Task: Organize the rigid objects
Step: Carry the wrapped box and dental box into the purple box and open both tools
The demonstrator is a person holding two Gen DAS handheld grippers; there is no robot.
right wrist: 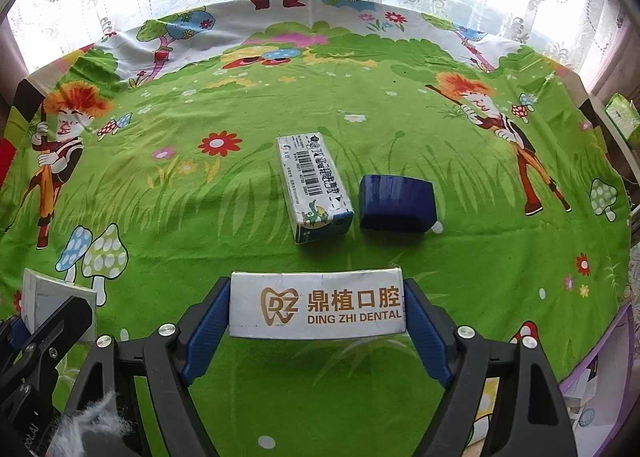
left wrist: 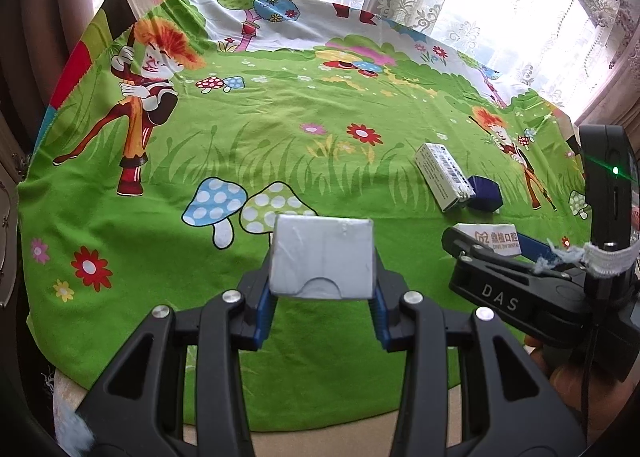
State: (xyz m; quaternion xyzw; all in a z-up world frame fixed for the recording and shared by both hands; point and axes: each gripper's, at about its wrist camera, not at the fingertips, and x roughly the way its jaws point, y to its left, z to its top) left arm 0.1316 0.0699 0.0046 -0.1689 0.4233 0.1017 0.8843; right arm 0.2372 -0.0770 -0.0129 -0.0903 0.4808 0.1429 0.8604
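Grey box [left wrist: 322,263] clamped in left gripper [left wrist: 322,297], dental box [right wrist: 316,307] in right gripper [right wrist: 316,321]; both carried toward the far barcode box [right wrist: 314,187], likely for grouping.

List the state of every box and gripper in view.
Left gripper: shut on the grey box.
Right gripper: shut on the Ding Zhi Dental box.
Barcode box: lying flat on the cloth.
Blue box: resting beside it, ungripped.
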